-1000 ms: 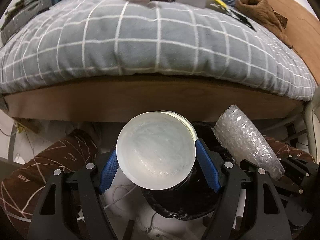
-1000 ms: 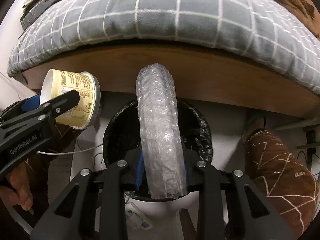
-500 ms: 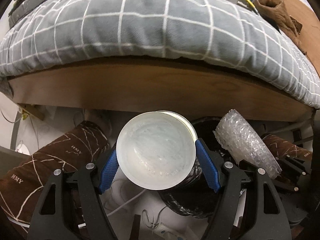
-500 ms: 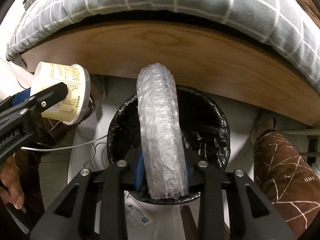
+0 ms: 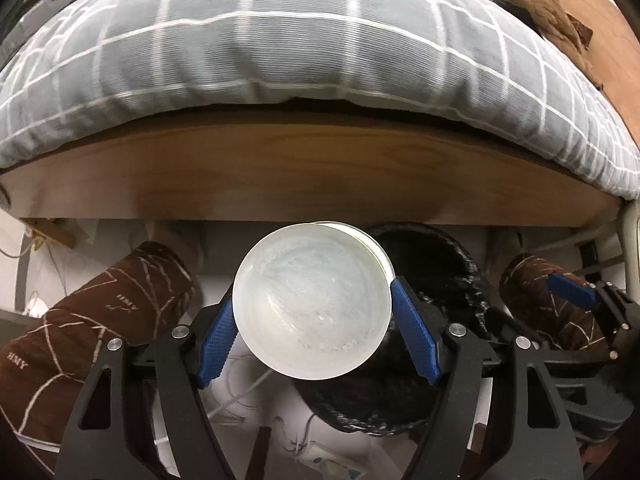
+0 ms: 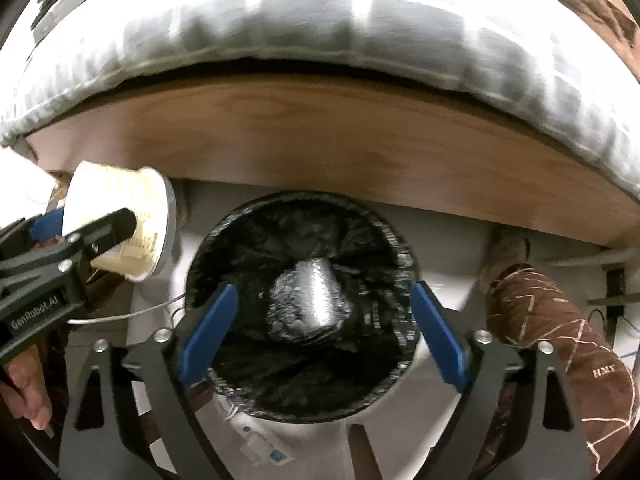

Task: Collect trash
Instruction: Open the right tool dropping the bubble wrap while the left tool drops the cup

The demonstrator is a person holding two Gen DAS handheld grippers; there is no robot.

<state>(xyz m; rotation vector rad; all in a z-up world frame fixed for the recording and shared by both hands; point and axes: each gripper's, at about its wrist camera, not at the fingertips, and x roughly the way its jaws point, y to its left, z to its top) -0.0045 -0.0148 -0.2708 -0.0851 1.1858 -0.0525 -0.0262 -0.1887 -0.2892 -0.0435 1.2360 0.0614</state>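
Observation:
My left gripper (image 5: pixel 312 336) is shut on a pale plastic cup (image 5: pixel 312 306), its base facing the camera; in the right wrist view the cup (image 6: pixel 120 224) hangs left of the bin. The round bin with a black liner (image 6: pixel 392 248) stands on the floor below the bed frame; in the left wrist view its rim (image 5: pixel 460 256) shows behind the cup. My right gripper (image 6: pixel 320 332) is open directly above the bin mouth. The roll of bubble wrap (image 6: pixel 312 300) lies inside the bin, clear of both pads.
A wooden bed frame (image 6: pixel 320 132) with a grey checked duvet (image 5: pixel 280 40) overhangs behind the bin. The person's legs in brown patterned trousers (image 6: pixel 560 340) flank the bin. A white cable (image 6: pixel 132 314) and a power strip (image 6: pixel 264 444) lie on the floor.
My right gripper opened and the bubble wrap dropped into the bin. Both grippers moved lower and closer to the bin. The left gripper still holds the cup.

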